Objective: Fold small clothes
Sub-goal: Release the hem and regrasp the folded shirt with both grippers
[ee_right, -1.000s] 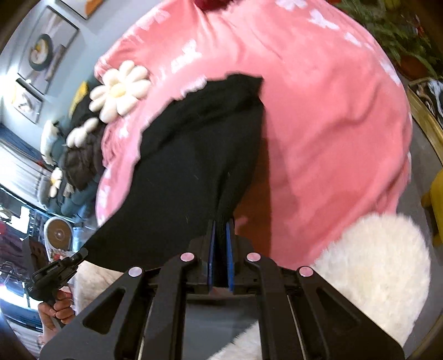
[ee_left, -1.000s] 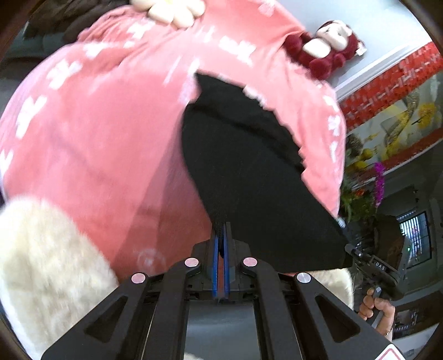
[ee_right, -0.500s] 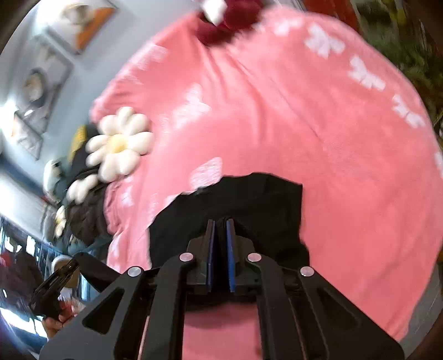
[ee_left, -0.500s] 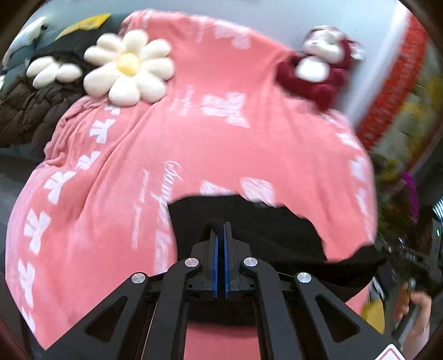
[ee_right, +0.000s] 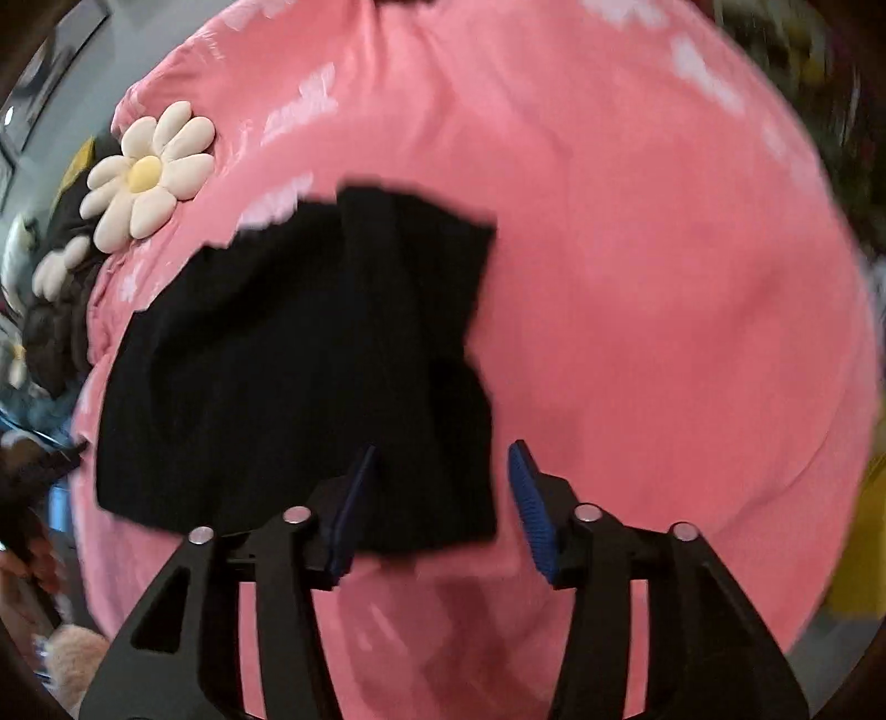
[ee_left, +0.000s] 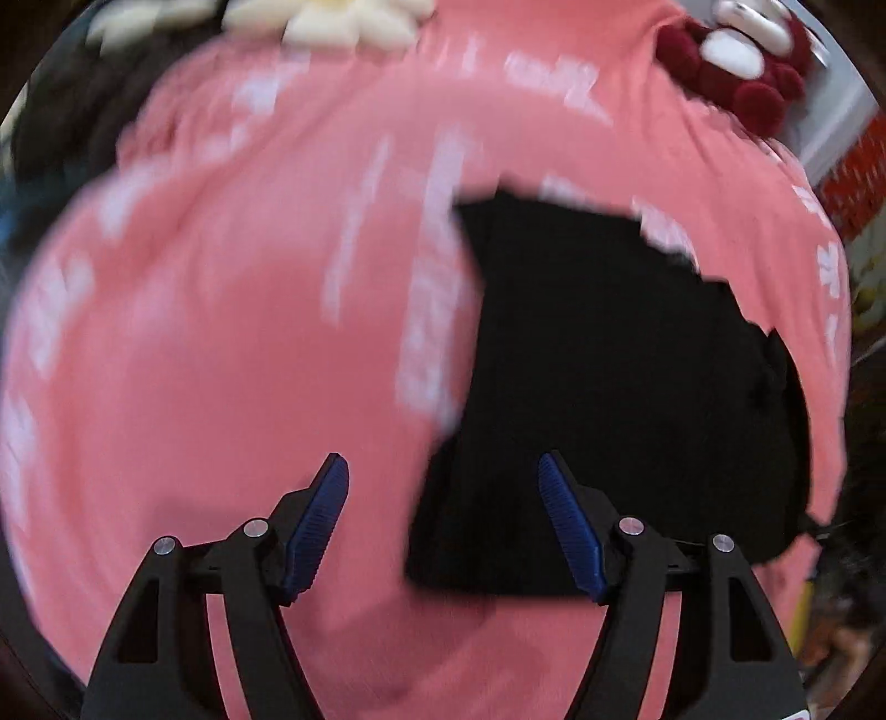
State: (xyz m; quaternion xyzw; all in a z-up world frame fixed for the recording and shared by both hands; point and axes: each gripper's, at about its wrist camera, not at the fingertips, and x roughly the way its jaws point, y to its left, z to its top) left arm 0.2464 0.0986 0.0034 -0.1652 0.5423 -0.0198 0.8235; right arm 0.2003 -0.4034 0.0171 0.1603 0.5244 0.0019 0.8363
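Note:
A small black garment (ee_left: pixel 609 387) lies flat on a pink blanket (ee_left: pixel 221 387) with white bow prints. It also shows in the right wrist view (ee_right: pixel 299 376). My left gripper (ee_left: pixel 443 520) is open and empty, just above the garment's near left corner. My right gripper (ee_right: pixel 440 498) is open and empty, over the garment's near right corner. Both views are blurred by motion.
A white daisy cushion (ee_right: pixel 147 174) lies at the blanket's far left, and also shows in the left wrist view (ee_left: pixel 354 22). A dark red plush toy (ee_left: pixel 742 66) sits at the far right. A dark jacket (ee_right: pixel 55 321) lies beyond the blanket's left edge.
Both grippers were shut on the black garment and carried it forward over the blanket. Now both have opened and let it go, and it lies flat on the blanket.

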